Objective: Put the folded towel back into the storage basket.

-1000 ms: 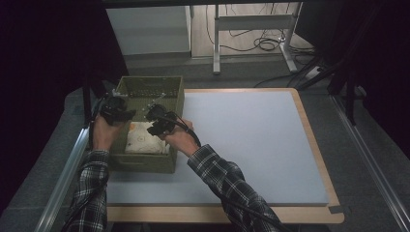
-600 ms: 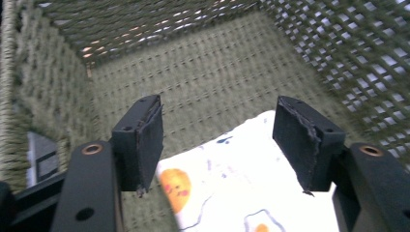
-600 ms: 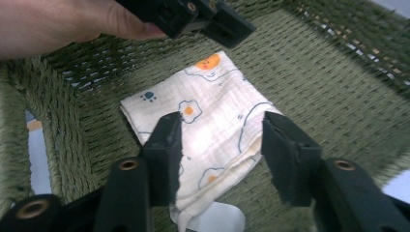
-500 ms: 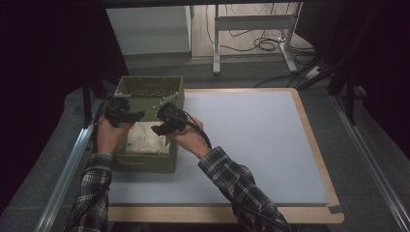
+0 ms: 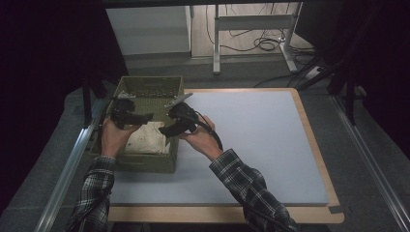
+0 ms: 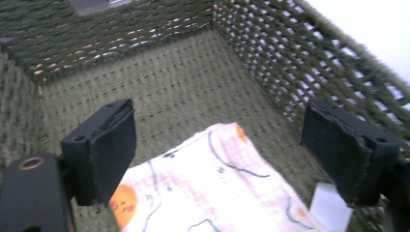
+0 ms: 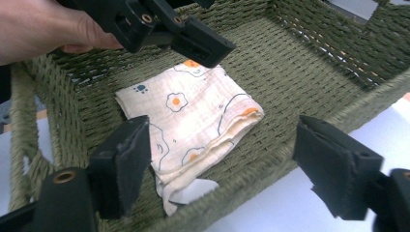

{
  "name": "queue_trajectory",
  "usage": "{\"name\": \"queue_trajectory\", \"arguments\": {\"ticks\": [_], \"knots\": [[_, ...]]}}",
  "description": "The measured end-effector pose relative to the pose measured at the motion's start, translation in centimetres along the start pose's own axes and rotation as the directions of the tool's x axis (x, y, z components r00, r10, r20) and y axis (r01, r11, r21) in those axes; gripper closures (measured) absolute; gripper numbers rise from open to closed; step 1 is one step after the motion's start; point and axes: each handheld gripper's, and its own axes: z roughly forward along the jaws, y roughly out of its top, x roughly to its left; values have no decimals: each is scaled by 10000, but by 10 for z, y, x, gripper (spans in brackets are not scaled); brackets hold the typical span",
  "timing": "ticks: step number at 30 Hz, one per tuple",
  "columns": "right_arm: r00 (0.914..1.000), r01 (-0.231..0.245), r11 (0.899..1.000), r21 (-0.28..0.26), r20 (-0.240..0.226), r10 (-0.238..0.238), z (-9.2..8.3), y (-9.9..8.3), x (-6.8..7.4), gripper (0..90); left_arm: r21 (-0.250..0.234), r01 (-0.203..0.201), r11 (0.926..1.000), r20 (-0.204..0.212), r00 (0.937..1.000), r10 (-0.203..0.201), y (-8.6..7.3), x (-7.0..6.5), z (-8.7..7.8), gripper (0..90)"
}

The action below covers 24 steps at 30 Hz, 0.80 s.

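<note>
High view: the folded patterned cloth (image 5: 145,139) lies flat in the green woven basket (image 5: 145,162) at the tabletop's (image 5: 251,145) nine o'clock edge, with the left gripper (image 5: 145,116) and right gripper (image 5: 167,130) above it.

Left gripper view: its fingers have just been opening — released, nothing between them, the cloth (image 6: 212,188) below.

Right gripper view: its fingers have just been opening too, clear of the cloth (image 7: 193,125) — probably set down here for storage.

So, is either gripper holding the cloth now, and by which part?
Neither: both grippers, left and right, have just opened with nothing between the jaws; the folded cloth lies in the basket.
</note>
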Motion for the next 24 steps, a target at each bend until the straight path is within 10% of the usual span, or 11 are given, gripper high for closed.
{"name": "queue_trajectory", "arguments": {"ticks": [24], "knots": [[9994, -331, 9993, -157, -96, 329, -55, -49, -27, 72, -408, -606, 9973, 722, 9954, 634, 14, -55, -6, 25]]}}
